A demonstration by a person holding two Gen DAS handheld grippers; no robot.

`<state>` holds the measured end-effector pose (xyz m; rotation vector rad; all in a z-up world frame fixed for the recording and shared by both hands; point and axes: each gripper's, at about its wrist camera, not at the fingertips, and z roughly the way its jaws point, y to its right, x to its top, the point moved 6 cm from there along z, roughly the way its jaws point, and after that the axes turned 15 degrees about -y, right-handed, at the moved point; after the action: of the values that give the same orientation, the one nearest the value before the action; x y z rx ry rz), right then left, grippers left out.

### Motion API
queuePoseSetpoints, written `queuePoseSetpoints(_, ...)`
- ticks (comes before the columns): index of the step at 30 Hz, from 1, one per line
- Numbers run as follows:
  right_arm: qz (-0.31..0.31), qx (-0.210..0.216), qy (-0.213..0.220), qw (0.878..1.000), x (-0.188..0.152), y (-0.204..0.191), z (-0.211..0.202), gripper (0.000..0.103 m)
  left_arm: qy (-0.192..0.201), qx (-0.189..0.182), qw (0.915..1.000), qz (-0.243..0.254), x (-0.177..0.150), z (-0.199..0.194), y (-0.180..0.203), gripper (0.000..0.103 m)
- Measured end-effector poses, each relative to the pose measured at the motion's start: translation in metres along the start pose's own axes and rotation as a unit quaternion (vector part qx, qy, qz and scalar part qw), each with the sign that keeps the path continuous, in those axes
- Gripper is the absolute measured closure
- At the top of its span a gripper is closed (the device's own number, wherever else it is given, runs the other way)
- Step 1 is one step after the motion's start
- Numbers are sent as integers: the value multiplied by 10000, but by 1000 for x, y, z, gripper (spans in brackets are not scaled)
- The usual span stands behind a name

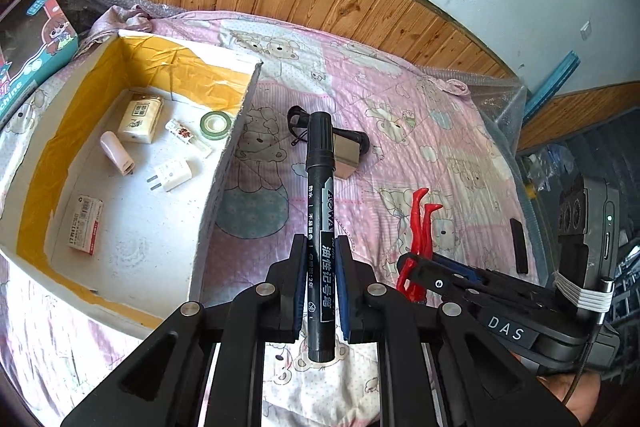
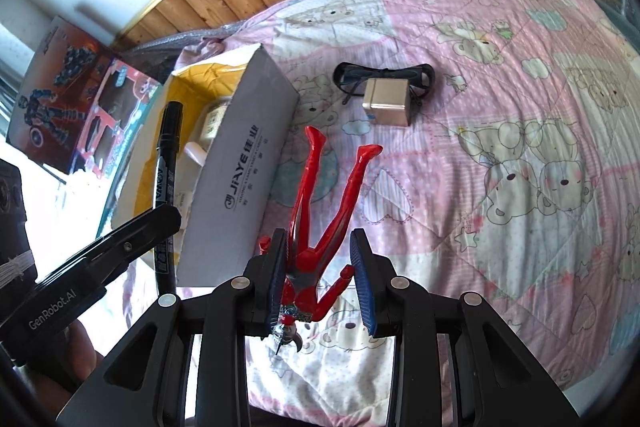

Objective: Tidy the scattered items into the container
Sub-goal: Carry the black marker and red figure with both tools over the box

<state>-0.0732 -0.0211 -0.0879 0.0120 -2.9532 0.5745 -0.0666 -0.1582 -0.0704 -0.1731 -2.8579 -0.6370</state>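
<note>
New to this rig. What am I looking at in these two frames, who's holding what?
No robot arm: a person holds one set of handheld tongs in each hand, with a fisheye camera on each looking along its fingers. The left-wrist view shows the left tongs shut on a black marker. The right-wrist view shows the right tongs around a red toy figure, head toward the camera; the grip itself is unclear. Everything sits on a pink quilt. The open box already holds small items such as a plug and tape roll. A charger with cable remains outside.
</note>
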Motion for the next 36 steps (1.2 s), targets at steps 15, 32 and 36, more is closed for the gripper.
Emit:
queuePoseSetpoints(15, -1035, 130, 2, 9945, 1, -90, -3, 71, 649, 39, 9948, -787, -26, -62, -67, 89)
queuePoseSetpoints(32, -1865, 332, -72, 9819, 21, -164, 5, 71, 993, 148, 9830, -1538, -29, -94, -123, 89)
queuePoseSetpoints(36, -1992, 355, -129, 9792, 27, -177, 12, 71, 983, 175, 9819, -1612, -22, -94, -129, 89)
